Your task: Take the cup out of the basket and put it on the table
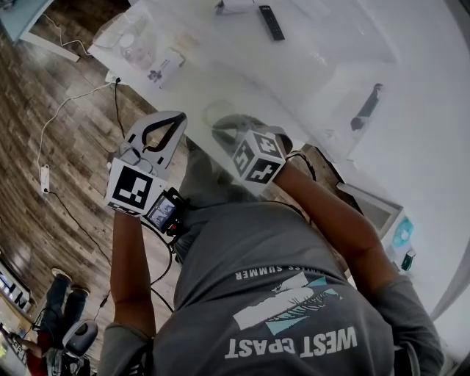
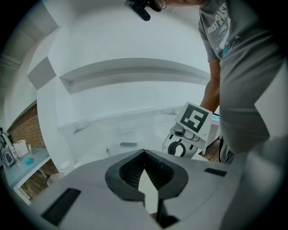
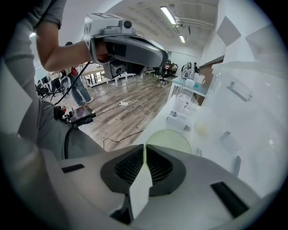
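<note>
**Left gripper point(image 2: 144, 153), right gripper point(image 3: 144, 148): fingers pressed together, empty.**
I'd spread the right fingers before dipping into the basket point(image 3: 170, 140); cup unseen.

Two grippers counted: left gripper point(image 2: 144, 152), right gripper point(image 3: 144, 148). One mesh basket point(image 3: 170, 140) noted just ahead of right gripper. One remote point(image 1: 272, 22), one white box point(image 1: 165, 68) logged farther ahead.

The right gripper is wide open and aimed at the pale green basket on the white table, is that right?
Not quite. The right gripper is shut, its jaws together with nothing between them, as the right gripper view shows. It is aimed at the pale green basket on the white table.
</note>
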{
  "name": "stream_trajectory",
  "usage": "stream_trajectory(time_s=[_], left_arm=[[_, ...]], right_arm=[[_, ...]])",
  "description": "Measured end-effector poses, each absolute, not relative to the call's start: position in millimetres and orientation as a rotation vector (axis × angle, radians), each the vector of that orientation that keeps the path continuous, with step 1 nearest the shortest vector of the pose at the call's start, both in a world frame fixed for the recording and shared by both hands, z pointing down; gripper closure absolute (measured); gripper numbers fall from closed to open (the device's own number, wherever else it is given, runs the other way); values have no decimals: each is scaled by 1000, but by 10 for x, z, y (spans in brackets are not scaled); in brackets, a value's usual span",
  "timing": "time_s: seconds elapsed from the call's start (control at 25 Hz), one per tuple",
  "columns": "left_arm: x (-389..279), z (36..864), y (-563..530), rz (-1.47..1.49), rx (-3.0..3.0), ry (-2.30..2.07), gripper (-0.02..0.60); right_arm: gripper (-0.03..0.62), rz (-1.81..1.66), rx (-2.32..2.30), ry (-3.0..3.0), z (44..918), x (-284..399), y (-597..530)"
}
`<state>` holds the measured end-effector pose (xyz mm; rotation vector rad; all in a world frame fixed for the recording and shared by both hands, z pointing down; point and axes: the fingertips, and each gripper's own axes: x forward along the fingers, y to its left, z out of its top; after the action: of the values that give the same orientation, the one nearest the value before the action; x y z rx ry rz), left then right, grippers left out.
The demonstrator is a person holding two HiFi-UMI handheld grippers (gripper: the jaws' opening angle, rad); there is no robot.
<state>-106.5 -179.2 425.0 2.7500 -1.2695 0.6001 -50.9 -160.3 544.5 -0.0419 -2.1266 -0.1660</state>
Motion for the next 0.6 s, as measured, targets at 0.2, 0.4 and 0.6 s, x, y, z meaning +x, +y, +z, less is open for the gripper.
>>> stream_trajectory(time_s=[0.2,0.4,0.6], left_arm=[[-1059,4299,-1803,600,2746,-1250,572],[-1054,4323,-1782,600,2745,-1238,572],[-1034,4366,-1772,604,2741,-1222,572]], right_arm=[[563,-150,-80,-2078,5603,-493,-1570],[563,-150,-106,-2035,5722,-469,-1517],[560,-165,-112,-2010,5799,-436,-1509]])
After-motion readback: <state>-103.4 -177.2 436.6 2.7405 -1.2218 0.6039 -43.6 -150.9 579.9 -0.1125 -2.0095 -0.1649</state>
